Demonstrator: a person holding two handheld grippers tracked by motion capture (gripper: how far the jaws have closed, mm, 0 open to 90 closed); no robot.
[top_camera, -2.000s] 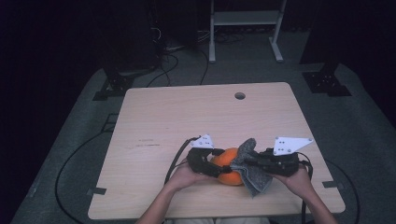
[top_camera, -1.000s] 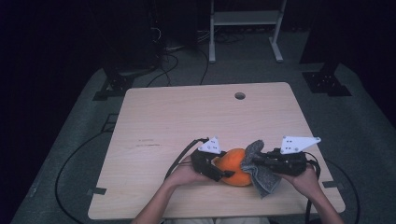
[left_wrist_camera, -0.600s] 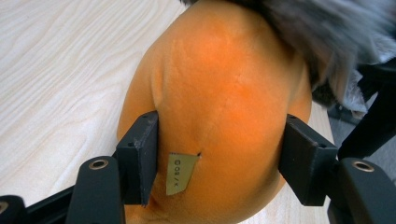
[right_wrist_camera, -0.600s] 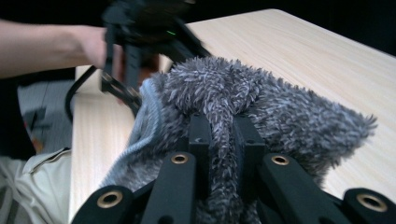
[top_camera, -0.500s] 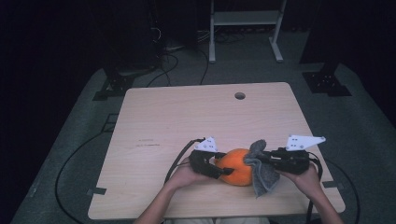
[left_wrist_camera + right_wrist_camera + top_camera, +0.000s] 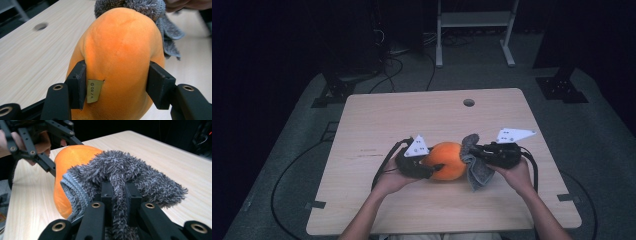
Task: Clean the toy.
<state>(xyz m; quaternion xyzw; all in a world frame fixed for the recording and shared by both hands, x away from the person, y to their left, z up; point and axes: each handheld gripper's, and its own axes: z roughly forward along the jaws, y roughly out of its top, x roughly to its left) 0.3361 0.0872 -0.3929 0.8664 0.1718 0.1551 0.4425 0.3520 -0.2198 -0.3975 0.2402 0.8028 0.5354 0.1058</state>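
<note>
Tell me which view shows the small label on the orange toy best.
The left gripper view: the label sits close and sharp on the orange toy, beside one pad. In the high view the toy is too small to make it out. The right gripper view shows the toy's other end behind the cloth.

far tabletop [image 6: 432, 115] open, orange plush [image 6: 447, 160] and cloth [image 6: 476, 167] block centre front

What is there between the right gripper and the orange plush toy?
A grey fluffy cloth: the right gripper pinches it in its jaws, and it lies against the orange plush toy. The right gripper view shows this best; the high view agrees.
</note>
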